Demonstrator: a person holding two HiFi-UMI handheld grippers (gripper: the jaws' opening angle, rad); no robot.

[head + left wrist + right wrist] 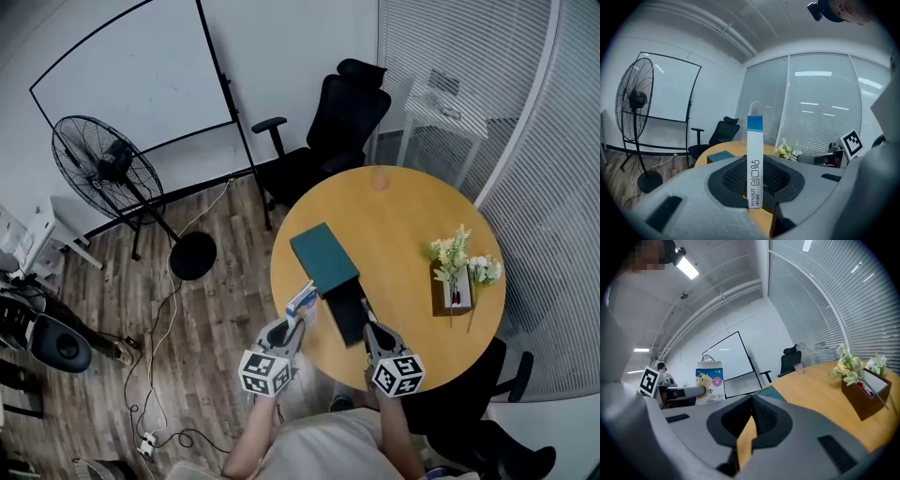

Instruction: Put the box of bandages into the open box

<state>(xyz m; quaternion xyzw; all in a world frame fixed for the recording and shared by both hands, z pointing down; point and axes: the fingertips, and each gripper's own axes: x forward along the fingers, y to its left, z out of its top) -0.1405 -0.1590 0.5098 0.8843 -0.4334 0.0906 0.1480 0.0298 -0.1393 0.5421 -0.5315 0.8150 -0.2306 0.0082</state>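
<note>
My left gripper (297, 321) is shut on the box of bandages (302, 300), a thin white and blue carton, and holds it upright over the table's near left edge. In the left gripper view the carton (754, 159) stands edge-on between the pads (736, 180). The open box (346, 315) has a dark inside and lies on the round wooden table (403, 225), just right of the carton. Its teal lid (323, 255) lies flat behind it. My right gripper (367, 328) hovers at the open box's near right corner, shut and empty. From the right gripper view the carton (709, 386) shows at the left.
A brown box of flowers (457, 281) stands on the table's right side, and a small cup (379, 178) sits at its far edge. A black office chair (328, 131) stands behind the table. A floor fan (112, 169) and cables are at the left.
</note>
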